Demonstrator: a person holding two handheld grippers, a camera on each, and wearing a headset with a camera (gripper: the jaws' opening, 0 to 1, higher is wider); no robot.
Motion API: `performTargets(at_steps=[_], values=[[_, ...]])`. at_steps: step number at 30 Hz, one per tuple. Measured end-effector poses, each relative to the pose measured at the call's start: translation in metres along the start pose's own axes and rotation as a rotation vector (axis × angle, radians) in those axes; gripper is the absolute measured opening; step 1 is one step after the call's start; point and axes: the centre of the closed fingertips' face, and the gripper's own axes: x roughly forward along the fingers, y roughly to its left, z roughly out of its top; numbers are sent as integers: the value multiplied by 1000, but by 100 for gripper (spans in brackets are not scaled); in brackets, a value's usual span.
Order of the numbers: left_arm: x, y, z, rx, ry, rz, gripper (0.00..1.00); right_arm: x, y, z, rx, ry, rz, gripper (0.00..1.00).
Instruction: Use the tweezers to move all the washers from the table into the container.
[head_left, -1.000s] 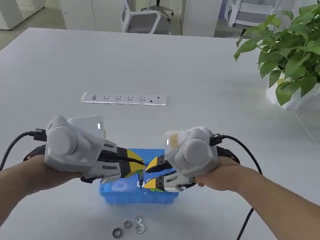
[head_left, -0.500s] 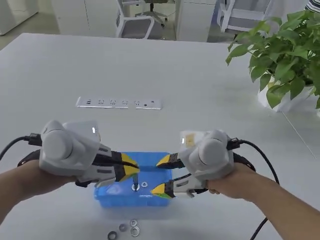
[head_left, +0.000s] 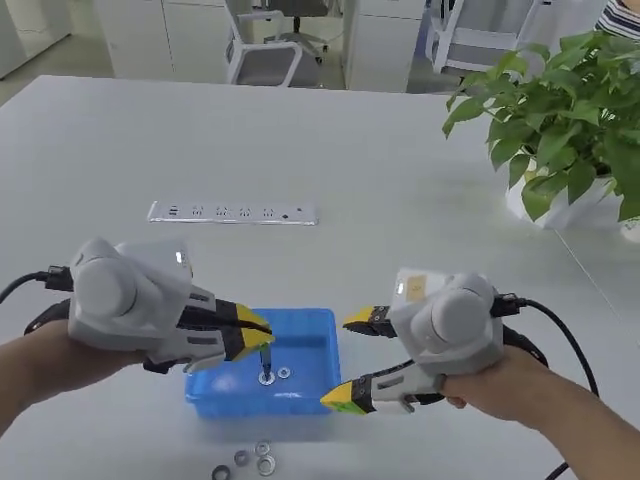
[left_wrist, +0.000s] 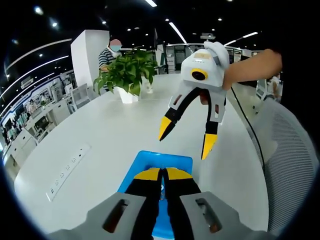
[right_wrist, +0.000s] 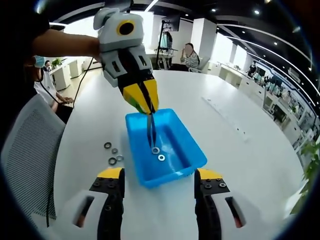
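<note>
My left gripper (head_left: 262, 335) is shut on thin tweezers (head_left: 267, 362) that point down into the blue container (head_left: 305, 320). In the right gripper view the tweezers (right_wrist: 151, 131) end at a washer (right_wrist: 156, 150) on the container's floor (right_wrist: 177, 142), with a second washer (right_wrist: 161, 157) beside it. Whether the tips still pinch it I cannot tell. Several washers (head_left: 247, 462) lie on the table before the container, also visible as washers (right_wrist: 113, 153) in that view. My right gripper (head_left: 350, 360) hangs open to the container's right, holding nothing. In the left gripper view it is the open right gripper (left_wrist: 184, 144) above the container (left_wrist: 145, 162).
A white power strip (head_left: 232, 213) lies farther back on the grey table. A potted plant (head_left: 560, 120) stands at the table's right side. Office chairs (head_left: 265, 50) stand beyond the far edge. Cables trail from both grippers.
My right gripper has drawn away to the right of the tweezers and its jaws have spread wider. The tweezers' tip has gone down into the container. The head camera has shifted.
</note>
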Motion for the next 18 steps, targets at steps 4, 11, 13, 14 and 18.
performTargets(at_steps=[4,11,13,14,18], values=[[-4,-3,10,6,-19,0,6,-6,1,0,20,-10,-16,61],[-11,-9,14,10,-8,1,6,-13,5,-2,46,-16,-33,66],[-13,-12,14,13,-4,1,6,-15,7,-2,52,-19,-40,67],[-14,-13,14,13,-2,1,6,-15,7,-2,54,-20,-40,67],[-19,-17,15,16,4,6,6,-18,12,-2,66,-25,-45,70]])
